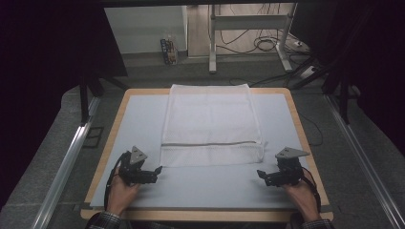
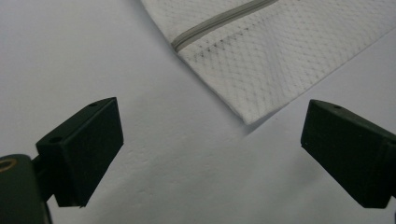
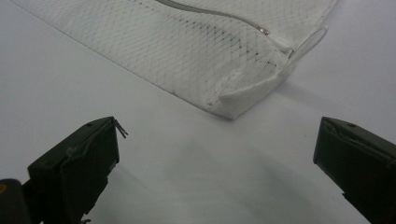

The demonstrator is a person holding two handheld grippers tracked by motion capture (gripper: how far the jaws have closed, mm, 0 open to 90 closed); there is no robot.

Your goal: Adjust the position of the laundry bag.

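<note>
A white mesh laundry bag (image 1: 210, 124) lies flat in the middle of the table, its grey zipper (image 1: 210, 143) running across near the front edge. My left gripper (image 1: 155, 172) rests open on the mat just in front of the bag's near left corner (image 2: 250, 116). My right gripper (image 1: 261, 175) rests open in front of the near right corner (image 3: 238, 105), where the zipper pull (image 3: 264, 31) and a white loop (image 3: 310, 42) show. Nothing is between either pair of jaws.
A pale blue-grey mat (image 1: 143, 119) covers the wood-edged table (image 1: 298, 129). Metal rails (image 1: 67, 162) run along both sides. Beyond the far edge stand a desk frame (image 1: 248, 28) and loose cables (image 1: 267, 45) on the floor.
</note>
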